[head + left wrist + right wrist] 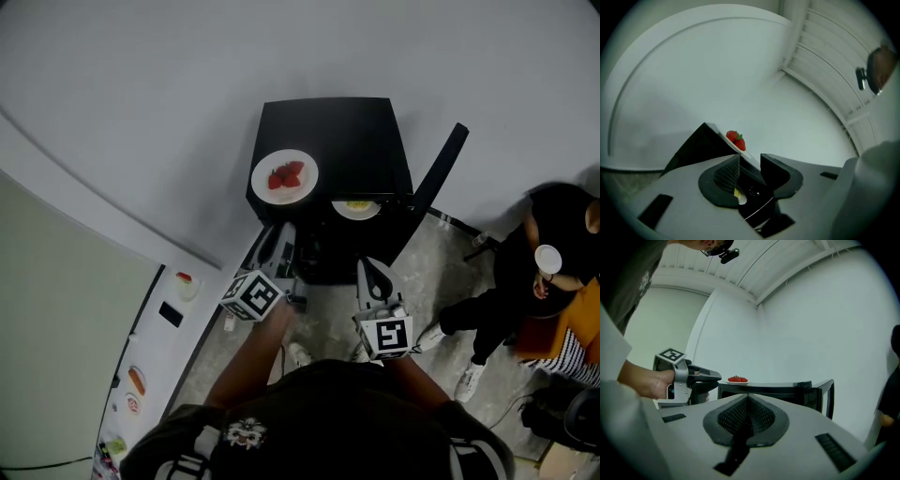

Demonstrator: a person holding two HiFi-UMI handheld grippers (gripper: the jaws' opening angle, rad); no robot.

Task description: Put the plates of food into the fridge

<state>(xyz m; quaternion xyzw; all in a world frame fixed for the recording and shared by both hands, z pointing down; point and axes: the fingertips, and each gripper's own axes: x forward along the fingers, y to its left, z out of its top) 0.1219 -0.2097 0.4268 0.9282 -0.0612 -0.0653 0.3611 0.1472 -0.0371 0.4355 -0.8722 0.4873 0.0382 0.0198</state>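
A white plate of strawberries (pixel 284 176) sits on top of the small black fridge (pixel 361 141), near its front left corner. A second plate with yellow food (pixel 356 208) shows at the fridge's open front, just under the top edge. My left gripper (pixel 278 239) is held level in front of the fridge, open, with nothing between its fingers. Through its gap I see the yellow plate (pixel 739 197), with the strawberry plate (pixel 736 139) above it. My right gripper (pixel 367 272) is shut and empty, a little back from the opening. From it I see the strawberry plate (pixel 737 379) and the left gripper (pixel 689 378).
The fridge door (pixel 441 169) stands swung open to the right. A person in dark clothes (pixel 548 258) crouches at the far right. A white cabinet face with stickers (pixel 150 356) runs along the left. Grey floor lies in front of the fridge.
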